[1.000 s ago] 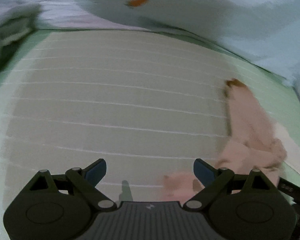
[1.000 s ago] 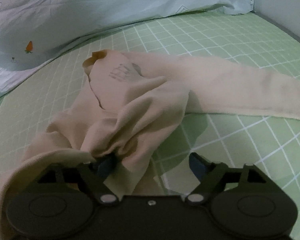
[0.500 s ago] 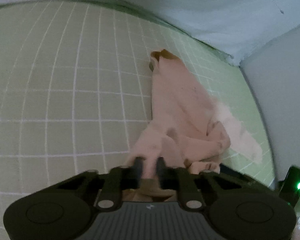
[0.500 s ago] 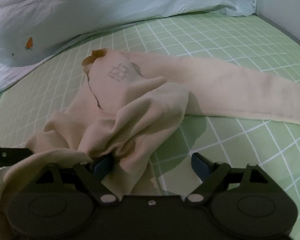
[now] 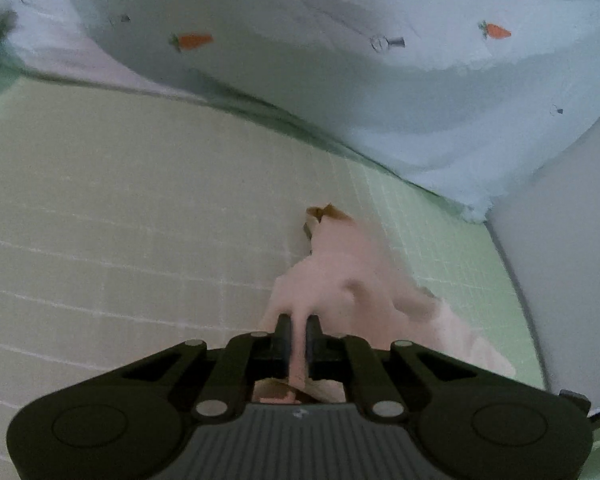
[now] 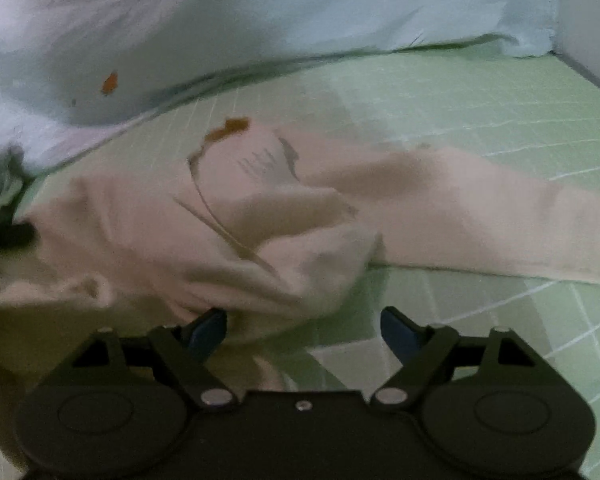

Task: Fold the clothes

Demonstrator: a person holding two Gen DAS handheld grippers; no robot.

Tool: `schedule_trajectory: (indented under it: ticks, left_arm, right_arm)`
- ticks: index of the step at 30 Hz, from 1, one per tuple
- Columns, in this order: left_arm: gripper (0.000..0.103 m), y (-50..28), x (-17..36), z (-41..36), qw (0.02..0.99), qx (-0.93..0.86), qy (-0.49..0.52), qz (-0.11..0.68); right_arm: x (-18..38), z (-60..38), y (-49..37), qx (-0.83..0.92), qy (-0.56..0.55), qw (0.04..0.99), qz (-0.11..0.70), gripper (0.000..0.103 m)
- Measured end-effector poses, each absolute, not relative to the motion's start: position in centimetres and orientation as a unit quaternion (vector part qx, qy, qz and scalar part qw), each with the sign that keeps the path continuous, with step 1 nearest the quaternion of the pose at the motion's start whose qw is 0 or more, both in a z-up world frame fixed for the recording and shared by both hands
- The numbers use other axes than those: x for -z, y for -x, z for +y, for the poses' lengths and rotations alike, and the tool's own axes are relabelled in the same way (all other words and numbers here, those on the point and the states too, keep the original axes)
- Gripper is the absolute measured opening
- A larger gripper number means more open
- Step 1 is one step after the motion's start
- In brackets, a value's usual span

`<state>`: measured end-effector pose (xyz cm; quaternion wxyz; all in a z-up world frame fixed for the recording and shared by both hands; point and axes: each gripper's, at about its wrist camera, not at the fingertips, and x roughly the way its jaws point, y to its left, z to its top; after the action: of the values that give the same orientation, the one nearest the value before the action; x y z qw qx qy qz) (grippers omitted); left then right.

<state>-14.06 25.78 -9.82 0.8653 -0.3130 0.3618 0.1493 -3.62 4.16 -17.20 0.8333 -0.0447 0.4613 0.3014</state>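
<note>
Meanwhile the left tool [image 5: 296,340] is clamped on a fold of the beige garment [image 6: 320,208], which lies crumpled on the green checked bedsheet [image 6: 480,104] below the carrot-print duvet [image 5: 340,60]. The right tool [image 6: 304,328] gapes apart at the garment's near edge.

Bedroom: checked bedsheet [image 6: 480,92], carrot-print quilt [image 5: 340,60].

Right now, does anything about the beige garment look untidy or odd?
Yes. The beige garment lies bunched and creased on the green checked sheet, one long part stretched right. The left gripper pinches an edge; the right gripper is open.
</note>
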Motion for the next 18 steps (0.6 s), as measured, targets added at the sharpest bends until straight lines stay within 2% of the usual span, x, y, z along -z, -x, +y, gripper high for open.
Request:
schedule_trajectory:
  ticks: [8, 13, 18]
  left_arm:
    - [0.01, 15.7, 11.9, 28.0, 0.841, -0.186, 0.355, 0.363]
    - [0.014, 15.5, 11.6, 28.2, 0.846, -0.192, 0.349, 0.353]
    - [0.019, 15.9, 11.7, 28.9, 0.849, -0.184, 0.342, 0.36]
  right_arm:
    - [18.3, 5.9, 4.6, -0.326, 0.088, 0.811, 0.477, 0.082]
    - [18.1, 6.9, 5.9, -0.362, 0.105, 0.797, 0.472, 0.068]
    - [18.1, 8.5, 7.0, -0.382, 0.136, 0.789, 0.463, 0.066]
